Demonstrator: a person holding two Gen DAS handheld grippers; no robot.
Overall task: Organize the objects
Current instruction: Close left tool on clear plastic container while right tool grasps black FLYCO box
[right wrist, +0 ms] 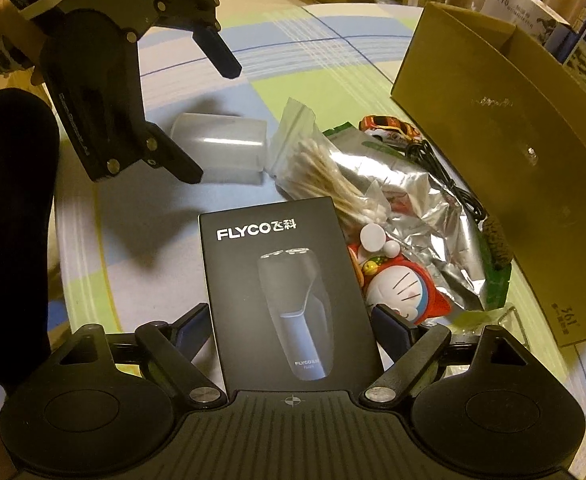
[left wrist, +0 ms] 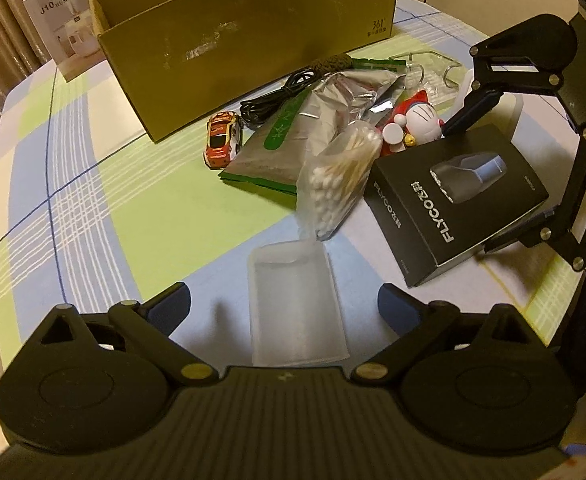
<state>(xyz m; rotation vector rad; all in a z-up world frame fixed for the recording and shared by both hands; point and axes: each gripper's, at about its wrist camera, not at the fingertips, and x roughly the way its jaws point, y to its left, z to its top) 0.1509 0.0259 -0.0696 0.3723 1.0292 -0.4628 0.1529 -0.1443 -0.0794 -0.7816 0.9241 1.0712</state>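
Note:
A frosted plastic cup (left wrist: 297, 304) lies on its side on the checked tablecloth. My left gripper (left wrist: 285, 300) is open, one finger on each side of the cup and not touching it. In the right wrist view the left gripper (right wrist: 209, 120) hovers just left of the cup (right wrist: 221, 148). A black FLYCO shaver box (right wrist: 285, 280) sits between the fingers of my right gripper (right wrist: 293, 316), which is shut on its two long sides. The left wrist view shows the right gripper (left wrist: 481, 182) clamping the shaver box (left wrist: 453, 200), whose far end rests by a Doraemon figure (left wrist: 417, 116).
An open cardboard box (left wrist: 253, 40) stands behind the pile. In the pile are a toy car (left wrist: 223, 140), black cable (left wrist: 277, 96), foil bag (left wrist: 325, 120), cotton-swab bag (left wrist: 337, 176) and clear tray (left wrist: 433, 72). A humidifier carton (left wrist: 69, 28) stands far left. A dark sleeve (right wrist: 9, 200) is at the table edge.

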